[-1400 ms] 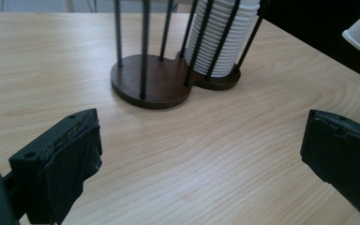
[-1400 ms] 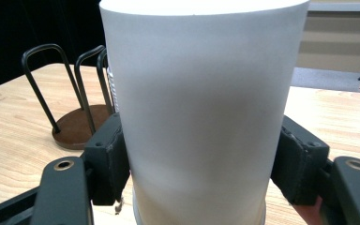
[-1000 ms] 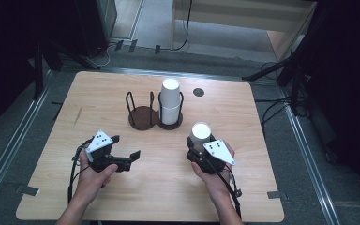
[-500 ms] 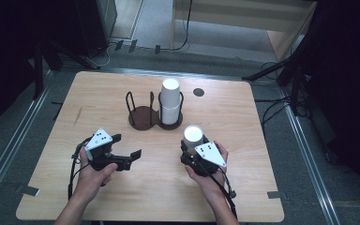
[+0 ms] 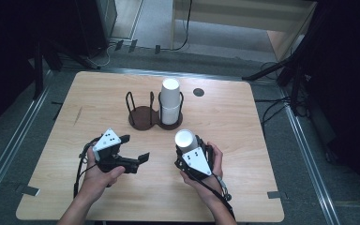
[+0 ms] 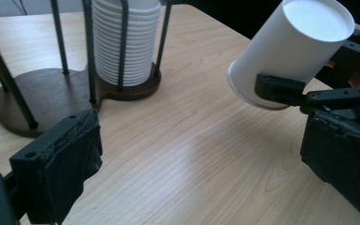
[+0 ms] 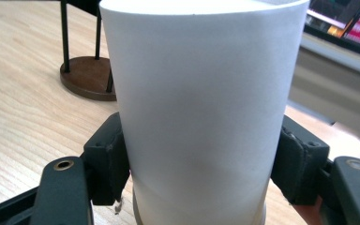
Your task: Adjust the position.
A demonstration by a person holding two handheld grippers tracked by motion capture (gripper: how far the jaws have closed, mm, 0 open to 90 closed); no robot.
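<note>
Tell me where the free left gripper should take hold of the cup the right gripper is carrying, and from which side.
Probably the bare upper wall of the white cup, near its closed base. The right gripper already clamps the band by the rim, and the cup leans base-up toward the left gripper, whose jaws stand open. Come in level from that side, pads across the round wall, squeezing lightly since paper dents.

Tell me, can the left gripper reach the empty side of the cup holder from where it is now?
Probably yes. The left gripper is open and holds nothing, and bare table lies between it and the empty side of the cup holder. The cup stack fills the other side.
</note>
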